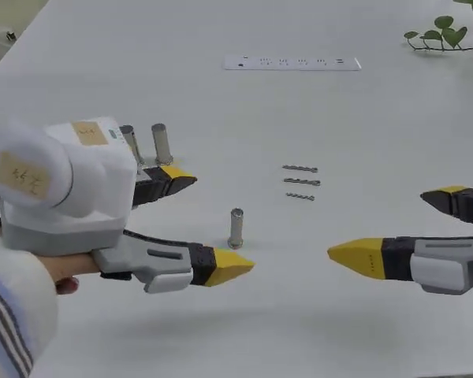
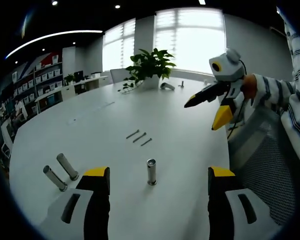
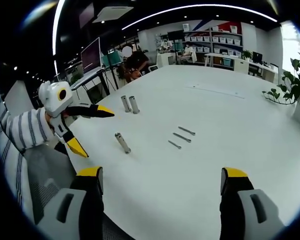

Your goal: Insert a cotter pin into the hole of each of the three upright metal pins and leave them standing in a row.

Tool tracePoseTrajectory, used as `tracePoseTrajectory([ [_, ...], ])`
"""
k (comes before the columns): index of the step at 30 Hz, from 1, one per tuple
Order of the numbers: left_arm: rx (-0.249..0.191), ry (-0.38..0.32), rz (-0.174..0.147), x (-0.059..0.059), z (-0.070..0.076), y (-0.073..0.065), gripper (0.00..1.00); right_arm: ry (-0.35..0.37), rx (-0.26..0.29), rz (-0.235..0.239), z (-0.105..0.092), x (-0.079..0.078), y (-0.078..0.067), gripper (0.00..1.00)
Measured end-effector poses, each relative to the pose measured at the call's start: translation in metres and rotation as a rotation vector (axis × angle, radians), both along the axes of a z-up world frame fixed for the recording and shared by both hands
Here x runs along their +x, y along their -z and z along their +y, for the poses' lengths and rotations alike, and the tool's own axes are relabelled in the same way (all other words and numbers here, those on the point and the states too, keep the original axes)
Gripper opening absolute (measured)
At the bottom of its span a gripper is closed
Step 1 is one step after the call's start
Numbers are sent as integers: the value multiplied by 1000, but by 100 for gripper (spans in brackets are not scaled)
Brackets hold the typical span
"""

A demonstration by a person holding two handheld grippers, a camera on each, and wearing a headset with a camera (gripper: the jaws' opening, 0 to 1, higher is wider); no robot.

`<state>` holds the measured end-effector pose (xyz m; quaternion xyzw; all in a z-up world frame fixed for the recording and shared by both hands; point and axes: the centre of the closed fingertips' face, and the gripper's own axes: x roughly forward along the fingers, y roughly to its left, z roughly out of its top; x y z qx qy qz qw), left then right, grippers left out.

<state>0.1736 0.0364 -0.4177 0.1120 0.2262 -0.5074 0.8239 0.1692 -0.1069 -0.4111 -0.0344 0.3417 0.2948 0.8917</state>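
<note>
Office, long white table [image 3: 230,115], wall shelves [image 3: 217,32], monitor [image 3: 90,55], potted plant [image 2: 149,65]

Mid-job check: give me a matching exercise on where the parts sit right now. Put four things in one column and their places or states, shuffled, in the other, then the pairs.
Things:
1. lone metal pin
2. pair of metal pins
3. cotter pins
4. power strip

Places or states:
A. lying flat, three parallel to one another, none inserted
B. lying flat at the far side of the table
C. upright by itself, nearest the person
D. upright side by side, at the left in the head view

Pairs: 1-C, 2-D, 3-A, 4-B
</note>
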Motion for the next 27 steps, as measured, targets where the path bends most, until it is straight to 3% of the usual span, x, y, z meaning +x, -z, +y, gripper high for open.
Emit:
tracePoseTrajectory([
  [3, -18, -7, 25, -5, 1, 1, 88, 9, 30, 17, 3, 1, 1, 95],
  [7, -22, -16, 20, -8, 3, 1, 98, 5, 40, 17, 7, 4, 2, 94],
  [11, -42, -29, 42, -11, 3, 1, 99, -19, 17, 31, 12, 5, 7, 94],
  [18, -79, -77, 61, -15, 5, 2, 99, -74, -11, 11, 18, 15, 5, 89],
  [23, -77, -106, 62, -17, 9, 3, 99, -137, -37, 20, 23, 20, 6, 84],
  [25, -80, -119, 65, -18, 12, 3, 99, -165, -52, 51, 23, 20, 9, 78],
  [27, -61, -136, 58, -17, 16, 5, 99, -177, -48, 51, 24, 25, 8, 75],
])
